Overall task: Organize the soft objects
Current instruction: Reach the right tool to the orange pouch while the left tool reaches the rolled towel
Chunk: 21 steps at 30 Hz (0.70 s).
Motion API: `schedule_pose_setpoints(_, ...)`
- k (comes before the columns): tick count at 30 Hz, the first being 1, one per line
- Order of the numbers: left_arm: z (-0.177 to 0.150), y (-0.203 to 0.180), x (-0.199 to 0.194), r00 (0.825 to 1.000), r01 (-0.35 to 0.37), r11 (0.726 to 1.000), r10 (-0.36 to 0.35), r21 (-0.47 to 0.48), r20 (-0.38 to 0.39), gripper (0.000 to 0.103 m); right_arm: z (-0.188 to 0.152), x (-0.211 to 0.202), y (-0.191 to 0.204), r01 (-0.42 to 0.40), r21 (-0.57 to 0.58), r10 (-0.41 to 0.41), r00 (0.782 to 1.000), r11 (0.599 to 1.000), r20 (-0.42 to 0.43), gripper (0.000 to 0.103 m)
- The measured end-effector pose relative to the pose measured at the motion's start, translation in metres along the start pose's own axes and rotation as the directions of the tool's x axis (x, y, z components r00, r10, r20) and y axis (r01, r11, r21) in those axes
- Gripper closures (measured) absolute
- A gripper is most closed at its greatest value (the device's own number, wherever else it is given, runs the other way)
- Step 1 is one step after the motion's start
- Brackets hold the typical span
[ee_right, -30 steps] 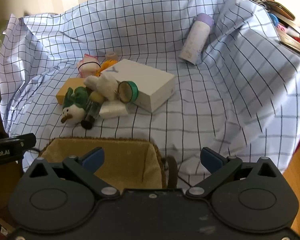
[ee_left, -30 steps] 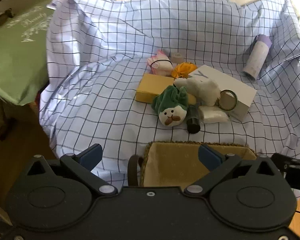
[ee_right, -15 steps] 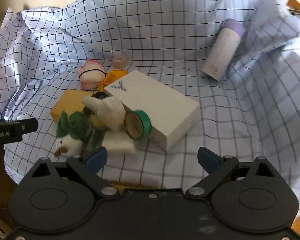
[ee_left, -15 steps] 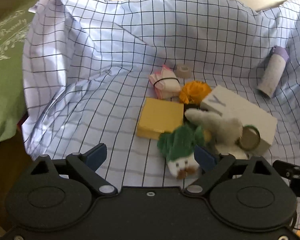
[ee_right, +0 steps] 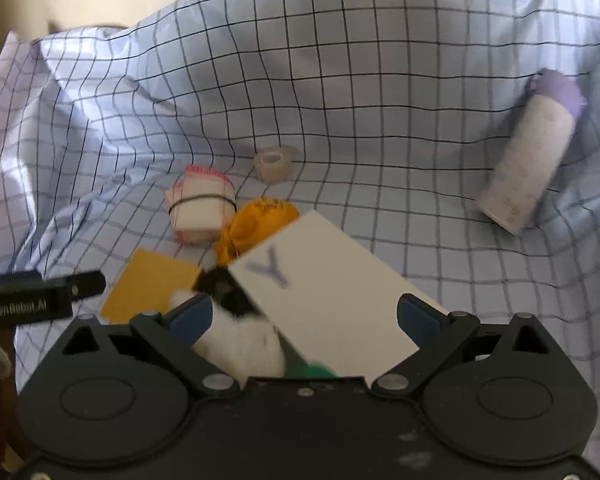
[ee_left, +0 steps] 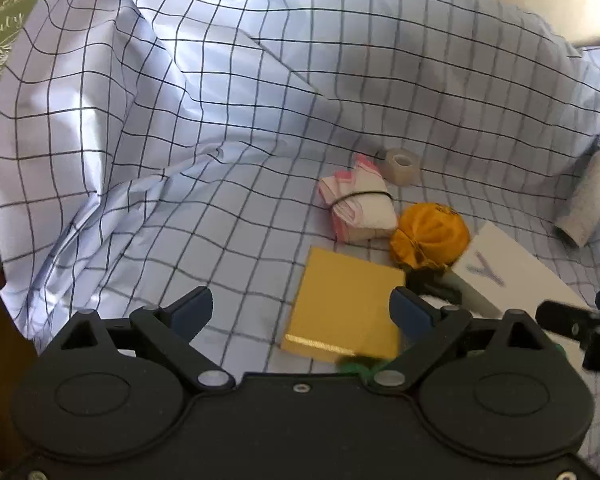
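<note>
Change: a second ago we saw a woven basket at the near edge in both wrist views; now both cameras have pushed in over the pile and the basket is out of sight.
Left hand-held gripper (ee_left: 300,308): jaws wide and opening slightly, nothing between the pads; the yellow pad (ee_left: 346,312) lies on the cloth beneath the gap, untouched.
Right hand-held gripper (ee_right: 304,316): jaws look wide, gripping nothing; the white box (ee_right: 332,300) and a white plush toy (ee_right: 240,344) sit below them.
Soft objects: the banded pink-and-white cloth bundle (ee_left: 358,210) and the orange fabric ball (ee_left: 430,240) lie side by side beyond the yellow pad; a green plush (ee_left: 356,364) peeks out at the left gripper's base, blurred.
Other things: tape roll (ee_right: 273,163) and purple-capped bottle (ee_right: 528,164) on the checked sheet (ee_left: 180,140), apart from the pile.
Meaning: we judge both grippers are closing on a first pick; nothing is sorted yet.
</note>
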<state>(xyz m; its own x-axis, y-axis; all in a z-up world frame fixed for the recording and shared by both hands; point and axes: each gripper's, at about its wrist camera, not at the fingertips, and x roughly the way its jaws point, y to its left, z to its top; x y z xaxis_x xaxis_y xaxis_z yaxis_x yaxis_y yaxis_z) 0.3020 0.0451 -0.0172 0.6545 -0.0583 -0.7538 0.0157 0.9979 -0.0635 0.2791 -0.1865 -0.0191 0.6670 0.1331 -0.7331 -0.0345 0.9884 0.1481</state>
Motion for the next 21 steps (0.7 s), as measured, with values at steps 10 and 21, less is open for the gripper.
schedule_pose_setpoints(10,0.024,0.010,0.033,1.000,-0.027,0.999,0.027,0.017,0.005,0.011,0.058,0.070,0.023,-0.044,-0.062,0.043,0.999,0.997,-0.019,0.004)
schedule_pose_setpoints(21,0.034,0.023,0.054,0.998,-0.056,0.998,0.056,-0.002,-0.014,0.012,0.074,0.134,0.051,-0.077,-0.225,0.047,0.990,0.971,-0.133,0.004)
